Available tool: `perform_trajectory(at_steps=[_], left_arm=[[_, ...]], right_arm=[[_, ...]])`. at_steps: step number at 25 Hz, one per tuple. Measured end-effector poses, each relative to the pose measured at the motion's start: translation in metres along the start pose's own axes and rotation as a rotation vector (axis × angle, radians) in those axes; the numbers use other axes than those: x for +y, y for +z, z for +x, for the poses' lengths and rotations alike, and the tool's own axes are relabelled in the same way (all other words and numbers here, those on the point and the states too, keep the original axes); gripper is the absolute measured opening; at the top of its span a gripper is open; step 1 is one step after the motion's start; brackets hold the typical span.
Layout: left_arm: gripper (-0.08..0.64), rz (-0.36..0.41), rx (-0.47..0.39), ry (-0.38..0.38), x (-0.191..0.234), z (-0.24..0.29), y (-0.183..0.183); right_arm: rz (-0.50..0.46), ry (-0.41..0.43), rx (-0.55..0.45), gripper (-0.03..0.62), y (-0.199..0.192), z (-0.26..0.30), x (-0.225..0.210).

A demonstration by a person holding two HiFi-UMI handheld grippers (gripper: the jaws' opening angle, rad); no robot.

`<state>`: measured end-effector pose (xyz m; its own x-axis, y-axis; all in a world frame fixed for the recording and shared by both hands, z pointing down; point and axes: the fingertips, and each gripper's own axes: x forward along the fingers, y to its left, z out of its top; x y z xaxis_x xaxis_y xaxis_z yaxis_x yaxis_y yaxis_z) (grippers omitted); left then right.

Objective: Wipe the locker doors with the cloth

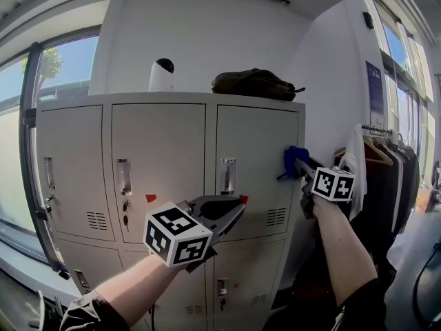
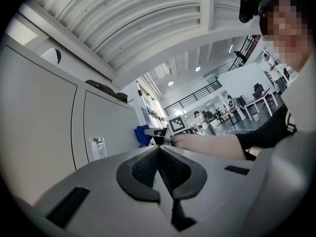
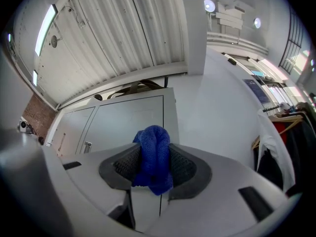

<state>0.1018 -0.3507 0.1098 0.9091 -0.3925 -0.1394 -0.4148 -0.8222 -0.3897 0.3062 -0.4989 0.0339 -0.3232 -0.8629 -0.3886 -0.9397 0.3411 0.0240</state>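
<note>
Cloth (image 3: pixel 153 157) is what matters here: blue, knitted-looking and bunched into a soft wad. I'd judge it light, limp and grippy rather than slick, with nothing about it to break. It is pinched between the jaws of the right gripper (image 3: pixel 154 168), which are clamped on its middle. One lobe pokes out past the tips and a tail droops below.

That free lobe is the part that should meet the metal. Holding it by the middle looks sound to me, though a loose wad like this could drag out if it were rubbed hard over a handle recess or a vent.

The wad is up at the right edge of the upper right door (image 1: pixel 258 143), either against it or just off it. I cannot tell whether it touches.

Lower down, the left gripper (image 1: pixel 238 205) hangs in front of the middle of the lockers (image 1: pixel 165 157). Its jaws are pressed together on nothing, and it is clear of the doors.

Every door in sight is shut, so whatever the lockers hold is hidden. On top lie a dark bag (image 1: pixel 251 83) over the right column and a white domed gadget (image 1: pixel 162 74) over the middle one. A rack (image 1: pixel 386 164) of hanging clothes stands just to the right of the lockers.
</note>
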Motion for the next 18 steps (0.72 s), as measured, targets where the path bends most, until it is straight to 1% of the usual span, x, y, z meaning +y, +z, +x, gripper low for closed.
perform_trajectory(at_steps=[2,4,6,10,12,14,18], left_arm=[[0.008,-0.001,0.003,-0.002,-0.001,0.001,-0.001],[0.008,0.0,0.004,-0.001,-0.002,-0.001,-0.001],[0.008,0.0,0.002,0.003,-0.001,-0.005,-0.001],[0.008,-0.006,-0.004,0.019,0.003,-0.015,0.002],[0.008,-0.008,-0.008,0.025,0.004,-0.021,0.003],[0.006,-0.008,-0.011,0.031,0.004,-0.028,0.005],[0.006,-0.008,-0.011,0.049,0.01,-0.041,0.003]], right_arm=[[0.008,-0.016,-0.001,0.153,-0.002,-0.004,-0.004],[0.001,-0.004,-0.014,0.154,0.002,-0.006,0.005],[-0.014,0.049,-0.035,0.153,0.011,-0.006,0.031],[-0.039,0.216,-0.063,0.153,0.021,-0.001,0.114],[-0.042,0.278,-0.064,0.153,0.019,0.004,0.149],[-0.034,0.316,-0.055,0.153,0.013,0.011,0.173],[-0.009,0.353,-0.022,0.153,-0.007,0.03,0.202]])
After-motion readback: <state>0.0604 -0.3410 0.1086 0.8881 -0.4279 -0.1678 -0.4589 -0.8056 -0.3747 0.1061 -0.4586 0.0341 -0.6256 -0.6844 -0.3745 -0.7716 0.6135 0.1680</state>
